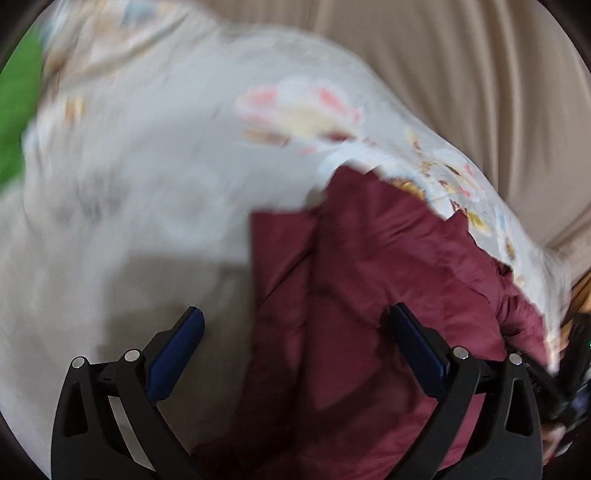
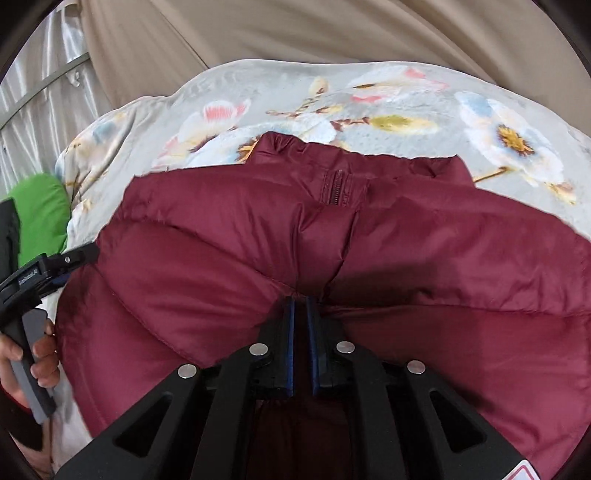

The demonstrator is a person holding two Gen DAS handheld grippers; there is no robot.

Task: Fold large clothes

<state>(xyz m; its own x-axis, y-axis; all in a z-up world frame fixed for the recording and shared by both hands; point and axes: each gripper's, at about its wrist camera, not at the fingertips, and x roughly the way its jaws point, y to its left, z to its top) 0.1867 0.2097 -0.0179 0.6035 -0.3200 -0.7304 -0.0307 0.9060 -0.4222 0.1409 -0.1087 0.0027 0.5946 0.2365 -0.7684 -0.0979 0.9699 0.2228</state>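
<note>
1. The puffy maroon quilted jacket [image 2: 229, 229] is lying spread on the pale floral-printed bedsheet [image 2: 399, 99], collar towards the beige curtain [image 2: 332, 33].
2. Your right gripper [image 2: 301, 306] is pinching a fold of the jacket's near edge, jaws almost fully closed.
3. Your left gripper [image 1: 295, 317] is hovering at the jacket's left edge, jaws spread wide, gripping nothing.
4. A bright green cushion [image 2: 44, 210] is sitting at the sheet's left.

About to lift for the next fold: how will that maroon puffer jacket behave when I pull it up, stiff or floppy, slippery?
The maroon puffer jacket will probably flop and drape, since its quilted panels already sag and crease around the right gripper. Its shiny shell looks slick, so it may slide over the floral bedspread. Puffy filling suggests light for its bulk.
</note>
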